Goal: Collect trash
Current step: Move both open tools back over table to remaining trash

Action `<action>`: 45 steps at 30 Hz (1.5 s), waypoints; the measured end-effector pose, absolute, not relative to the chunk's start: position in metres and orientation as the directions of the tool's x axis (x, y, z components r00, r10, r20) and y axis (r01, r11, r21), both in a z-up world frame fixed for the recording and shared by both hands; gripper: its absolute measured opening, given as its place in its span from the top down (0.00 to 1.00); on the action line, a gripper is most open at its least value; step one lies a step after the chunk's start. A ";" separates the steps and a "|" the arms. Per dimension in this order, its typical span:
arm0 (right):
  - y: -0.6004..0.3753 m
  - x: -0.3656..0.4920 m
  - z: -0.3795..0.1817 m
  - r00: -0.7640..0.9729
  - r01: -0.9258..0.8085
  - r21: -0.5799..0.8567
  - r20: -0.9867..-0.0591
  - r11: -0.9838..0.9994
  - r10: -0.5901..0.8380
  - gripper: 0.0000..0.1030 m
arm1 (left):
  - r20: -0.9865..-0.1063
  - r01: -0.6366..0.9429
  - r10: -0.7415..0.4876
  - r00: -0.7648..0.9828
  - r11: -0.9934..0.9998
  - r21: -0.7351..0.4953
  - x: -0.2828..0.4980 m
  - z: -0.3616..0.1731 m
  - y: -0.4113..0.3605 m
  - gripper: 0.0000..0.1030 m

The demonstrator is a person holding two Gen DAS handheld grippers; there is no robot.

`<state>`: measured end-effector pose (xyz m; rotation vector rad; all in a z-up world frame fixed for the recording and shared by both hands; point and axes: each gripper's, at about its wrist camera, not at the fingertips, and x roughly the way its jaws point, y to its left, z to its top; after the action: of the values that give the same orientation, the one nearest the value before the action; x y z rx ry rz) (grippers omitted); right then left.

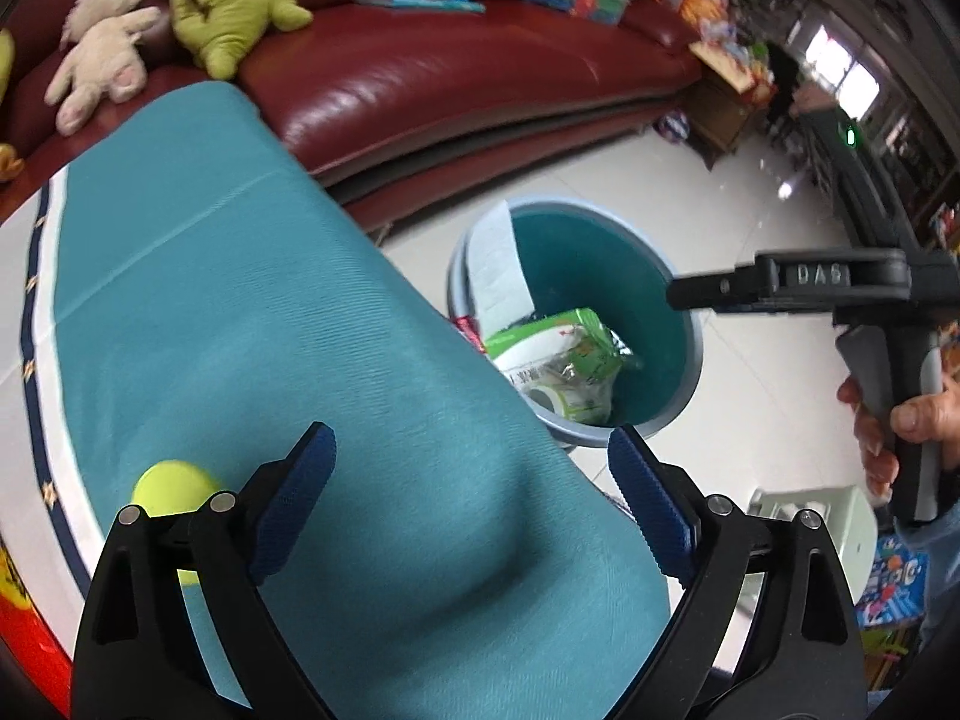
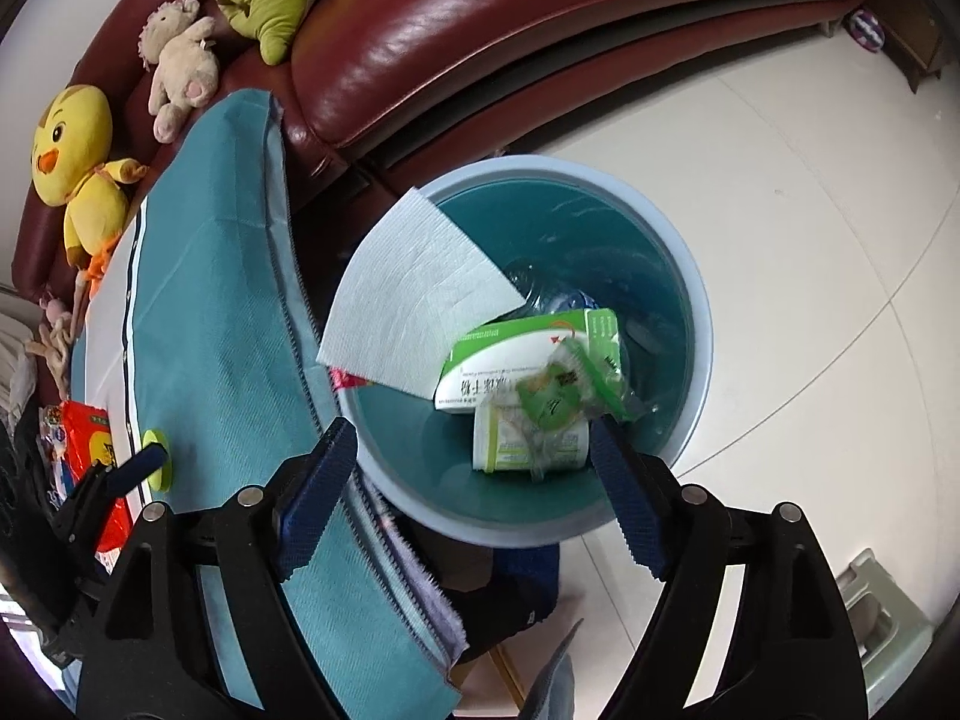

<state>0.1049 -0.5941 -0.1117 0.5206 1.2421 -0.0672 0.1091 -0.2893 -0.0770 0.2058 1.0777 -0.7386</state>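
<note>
A yellow-green ball (image 1: pixel 174 489) lies near the table's left edge on the teal cloth (image 1: pixel 252 312), just beside the left gripper (image 1: pixel 474 480), whose blue-padded fingers stand wide apart with nothing between them. To the right, past the table's edge, the bin (image 2: pixel 690 276) stands on the floor by the sofa (image 2: pixel 480 30), holding a white paper sheet (image 2: pixel 414 300) against its near wall, a green-and-white box (image 2: pixel 516 354) and crumpled wrappers (image 2: pixel 558 402). The right gripper (image 2: pixel 477 453) hangs over the bin's rim, its fingers also spread apart and empty.
</note>
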 end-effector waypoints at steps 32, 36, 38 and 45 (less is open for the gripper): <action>-0.280 0.112 -0.026 0.269 -0.156 0.215 -0.930 0.964 0.251 0.20 | -0.830 0.157 -0.209 0.517 0.976 -0.148 0.071 -0.033 0.067 0.06; -0.238 0.121 -0.030 0.240 -0.211 0.216 -0.934 0.953 0.265 0.20 | -0.843 0.099 -0.168 0.511 0.986 -0.136 0.077 -0.046 0.099 0.06; -0.218 0.124 -0.032 0.224 -0.238 0.218 -0.936 0.946 0.272 0.20 | -0.851 0.083 -0.155 0.502 0.988 -0.131 0.079 -0.052 0.109 0.06; -0.165 0.138 -0.034 0.189 -0.313 0.221 -0.938 0.924 0.289 0.20 | -0.864 0.045 -0.148 0.482 0.989 -0.144 0.100 -0.076 0.123 0.06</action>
<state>0.1382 -0.1655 -0.0338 -0.0214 1.3138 0.4231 0.1001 0.1228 -0.0759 -0.1066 1.0619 -0.1175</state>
